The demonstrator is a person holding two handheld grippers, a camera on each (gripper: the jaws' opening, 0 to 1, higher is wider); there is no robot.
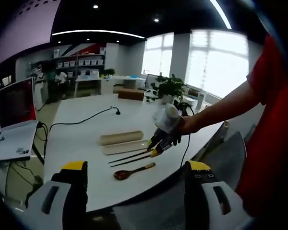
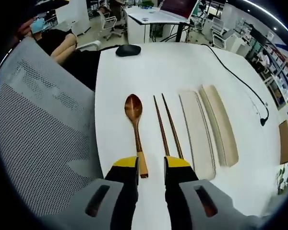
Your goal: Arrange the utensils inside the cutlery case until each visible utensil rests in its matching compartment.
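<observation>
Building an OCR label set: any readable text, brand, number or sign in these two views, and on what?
No text is readable in either view.
Shelf boxes on the far wall: any labels are too small to read.
Papers on the side desk: print is blurred.
Wooden spoon, chopsticks, case halves: no markings visible.

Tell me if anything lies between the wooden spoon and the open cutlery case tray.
Yes. The pair of chopsticks lies on the table between the wooden spoon and the case tray, parallel to both.
</observation>
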